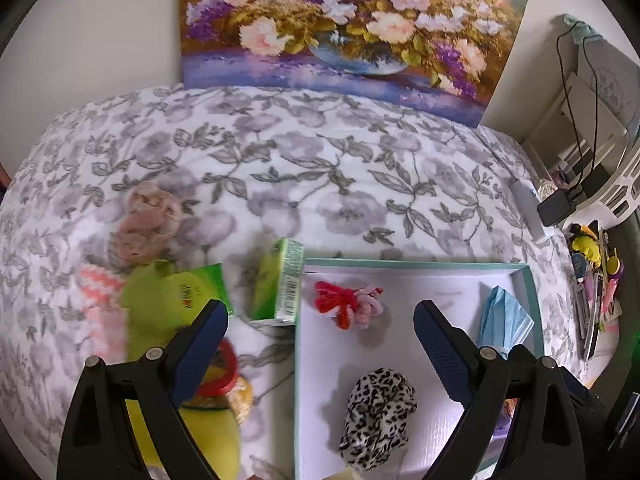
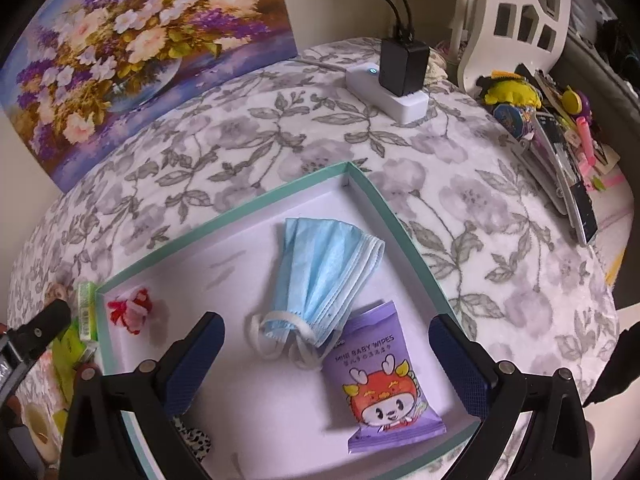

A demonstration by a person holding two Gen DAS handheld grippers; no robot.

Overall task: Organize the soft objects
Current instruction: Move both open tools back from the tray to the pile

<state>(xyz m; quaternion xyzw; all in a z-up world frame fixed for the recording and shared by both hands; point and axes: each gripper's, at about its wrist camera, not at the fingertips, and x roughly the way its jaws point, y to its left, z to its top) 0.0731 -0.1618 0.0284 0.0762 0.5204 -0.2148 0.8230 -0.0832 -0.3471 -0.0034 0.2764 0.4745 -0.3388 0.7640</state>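
A shallow white box with a teal rim (image 1: 416, 266) (image 2: 396, 222) lies on the floral cloth. In it are a leopard-print scrunchie (image 1: 378, 412), a red and pink yarn tie (image 1: 346, 302) (image 2: 130, 310), a blue face mask (image 1: 504, 316) (image 2: 328, 268) and a purple baby wipes pack (image 2: 380, 376). My left gripper (image 1: 320, 320) is open and empty above the box's left edge. My right gripper (image 2: 326, 338) is open and empty over the mask and wipes pack.
Left of the box lie green tissue packs (image 1: 280, 280), a green and yellow plush (image 1: 160, 308), a beige scrunchie (image 1: 146, 222) and a pink one (image 1: 102, 308). A flower painting (image 1: 340, 28) leans at the back. A power strip with charger (image 2: 394, 80) and stationery clutter (image 2: 560, 128) lie at the right.
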